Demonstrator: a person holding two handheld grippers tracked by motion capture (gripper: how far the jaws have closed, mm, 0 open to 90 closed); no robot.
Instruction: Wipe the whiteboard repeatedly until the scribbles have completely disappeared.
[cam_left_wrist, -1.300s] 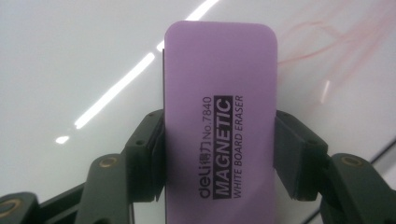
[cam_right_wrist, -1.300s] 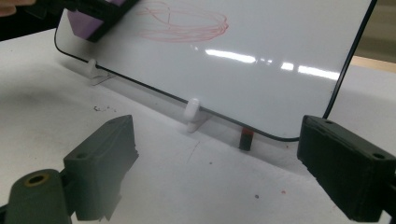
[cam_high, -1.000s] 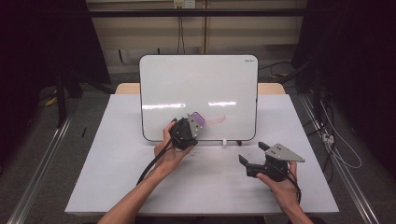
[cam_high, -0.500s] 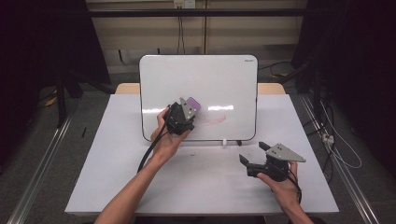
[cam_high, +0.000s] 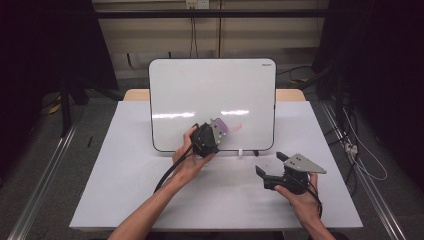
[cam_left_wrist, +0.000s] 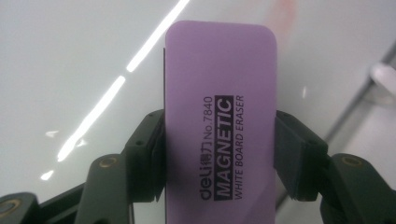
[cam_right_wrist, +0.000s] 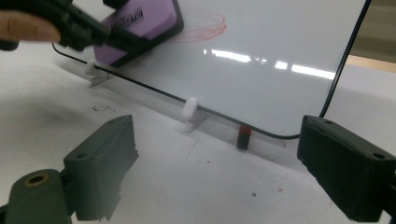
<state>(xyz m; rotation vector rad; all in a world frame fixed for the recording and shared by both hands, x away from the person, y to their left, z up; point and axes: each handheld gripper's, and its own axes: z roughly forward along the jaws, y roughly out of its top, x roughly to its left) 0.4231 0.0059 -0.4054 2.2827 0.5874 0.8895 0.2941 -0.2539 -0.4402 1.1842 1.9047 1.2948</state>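
The tabletop is flat, white and smooth, and it fills the middle of the high view. A whiteboard stands on it near the back. It is shiny, with round corners and a thin black rim, and light bars shine on it. Small white plastic feet hold it up.

In the middle of the high view, the left gripper is lifted up to the board. Its 2 black fingers are squeezed onto a purple eraser. The eraser is a smooth block with round corners and black print on top. It sits flat against the lower middle of the board. Just right of it is a faint red scribble on the board.

A little dark marker cap stands at the foot of the board, farther right.

At the lower right of the high view, the right gripper rests low over the tabletop. Its blocky black fingers are spread wide with nothing between them. It has a grey plate with 3 corners on top.
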